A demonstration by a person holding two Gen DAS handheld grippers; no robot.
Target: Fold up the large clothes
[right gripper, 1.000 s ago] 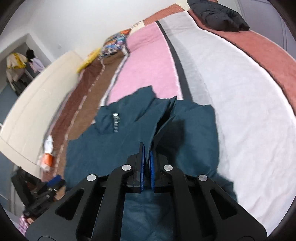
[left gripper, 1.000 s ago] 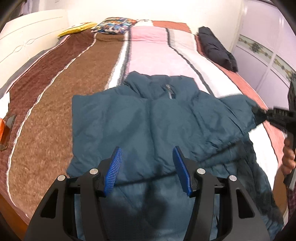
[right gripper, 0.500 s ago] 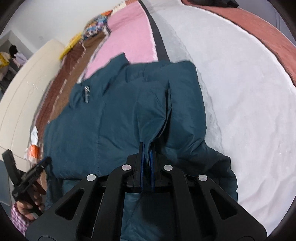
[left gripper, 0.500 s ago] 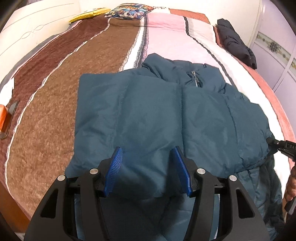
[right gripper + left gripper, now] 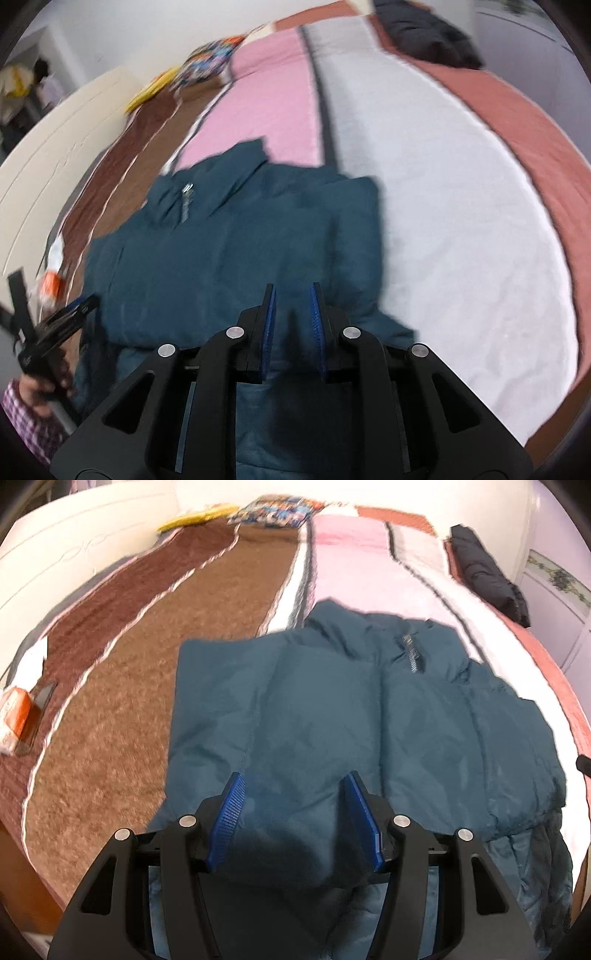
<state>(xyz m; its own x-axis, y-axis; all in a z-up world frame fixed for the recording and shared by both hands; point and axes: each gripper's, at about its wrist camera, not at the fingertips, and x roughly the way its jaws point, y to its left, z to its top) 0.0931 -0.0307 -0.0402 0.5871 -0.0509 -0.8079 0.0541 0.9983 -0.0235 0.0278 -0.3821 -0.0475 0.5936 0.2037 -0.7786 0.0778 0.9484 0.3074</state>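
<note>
A dark teal puffer jacket (image 5: 332,701) lies front up on the striped bed, collar and zip pull at the far end, both sides folded in over the middle. My left gripper (image 5: 294,775) hovers open just over its near left part, and puffy fabric bulges between the blue pads (image 5: 226,812) without being pinched. In the right wrist view the jacket (image 5: 221,258) fills the centre. My right gripper (image 5: 292,286) is over its near right part with its jaws opening, a narrow gap between the pads and no fabric clamped. The left gripper (image 5: 55,325) shows at the left edge, held by a hand.
The striped blanket (image 5: 122,686) covers the bed in brown, pink, white and rust bands. A black garment (image 5: 484,572) lies at the far right. Pillows (image 5: 277,507) sit by the far wall. An orange packet (image 5: 16,716) rests at the left edge beside the white headboard (image 5: 74,554).
My right gripper carried the jacket's right side over the body, laid it down and parted its jaws off the fabric. My left gripper sank closer to the jacket, still open.
</note>
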